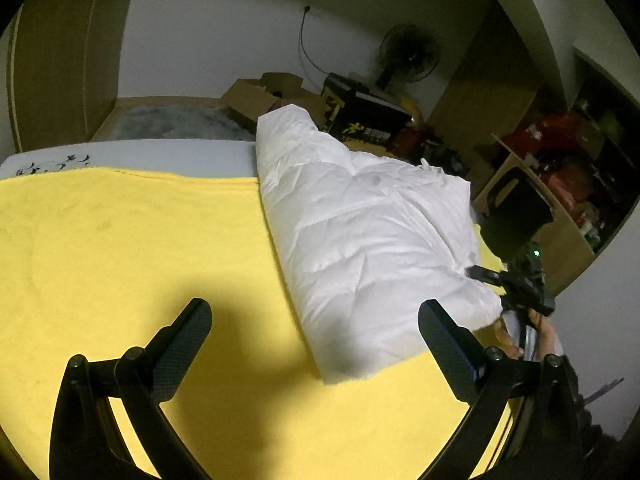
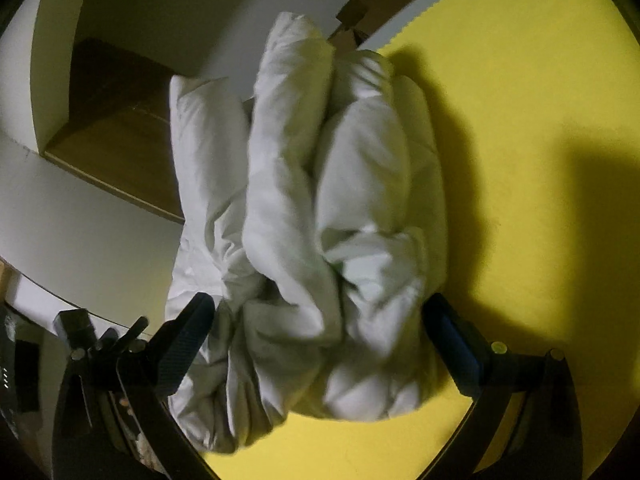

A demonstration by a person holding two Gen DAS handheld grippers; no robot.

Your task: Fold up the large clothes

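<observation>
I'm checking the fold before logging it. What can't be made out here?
- Right wrist view: whether the open right tongs touch the white padded garment bunched between them; blur.
- Both views: what garment it is; folds hide its shape.
- Left wrist view: black writing on the white edge past the yellow cloth; too small.
- Left wrist view: shelf clutter; dark.

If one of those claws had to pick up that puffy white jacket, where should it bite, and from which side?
Probably at the near end of the folded white jacket, where the long rolls bunch together. The right claw already points along the bundle with that end between its open fingers. Coming lengthwise lets the fingers pinch across the layers, not just one puffy roll. The far end overhangs the yellow cloth.
</observation>
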